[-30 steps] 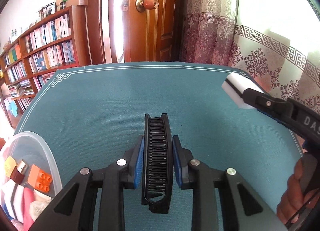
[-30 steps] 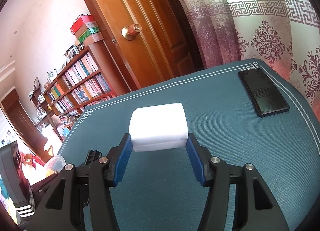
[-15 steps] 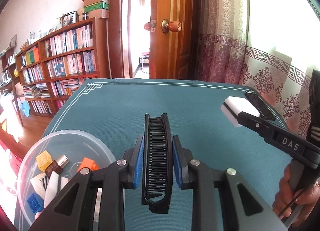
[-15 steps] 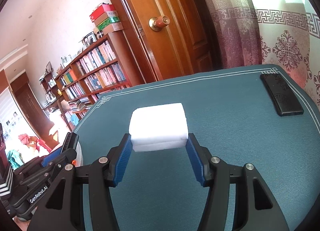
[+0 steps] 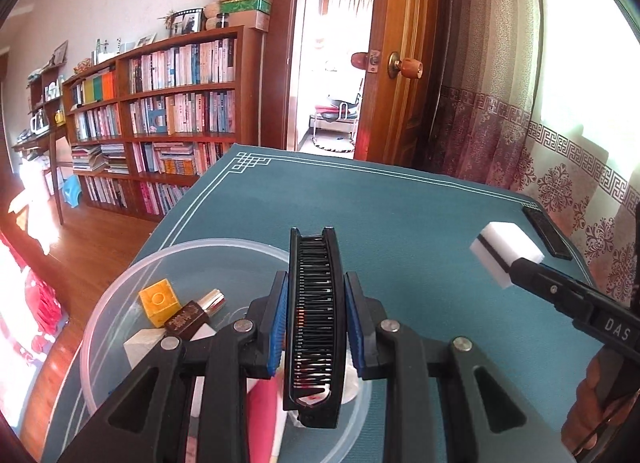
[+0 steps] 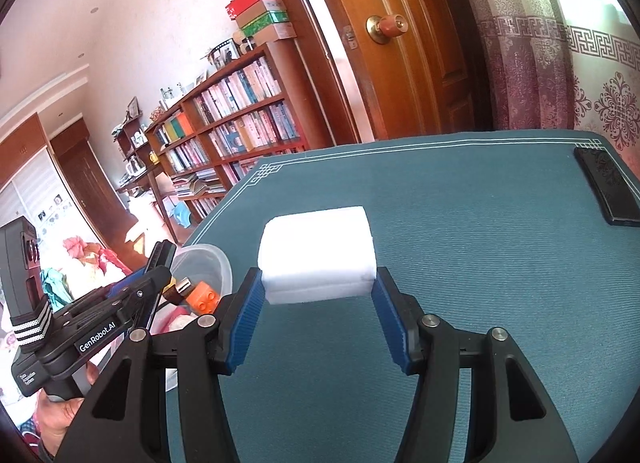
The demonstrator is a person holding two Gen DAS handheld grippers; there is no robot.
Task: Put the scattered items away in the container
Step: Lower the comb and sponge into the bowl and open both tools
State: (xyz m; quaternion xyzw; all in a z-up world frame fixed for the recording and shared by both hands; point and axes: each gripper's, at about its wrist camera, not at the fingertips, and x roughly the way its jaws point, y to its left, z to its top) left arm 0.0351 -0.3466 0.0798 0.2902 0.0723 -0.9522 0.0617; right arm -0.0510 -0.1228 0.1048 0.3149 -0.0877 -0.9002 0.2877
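My left gripper (image 5: pixel 315 287) is shut on a black comb (image 5: pixel 314 319), which hangs over the right part of a clear plastic container (image 5: pixel 120 287). Inside the container lie a yellow brick (image 5: pixel 158 301), a brown and silver tube (image 5: pixel 192 313) and other small items. My right gripper (image 6: pixel 318 283) is shut on a white sponge block (image 6: pixel 318 253), held above the teal table mat to the right of the container (image 6: pixel 208 263). In the left wrist view the sponge (image 5: pixel 506 255) shows at the right. An orange brick (image 6: pixel 204 299) is visible in the container.
A black phone-like slab (image 6: pixel 606 191) lies at the far right corner of the teal mat (image 6: pixel 460 223). The container sits near the table's left edge. Bookshelves (image 5: pixel 160 123), a wooden door (image 5: pixel 400 55) and curtains stand beyond the table. A hand (image 5: pixel 596 411) holds the right gripper.
My left gripper has swung left with the comb, so the container now lies beneath it. The right gripper with the sponge has also turned left, toward the container.
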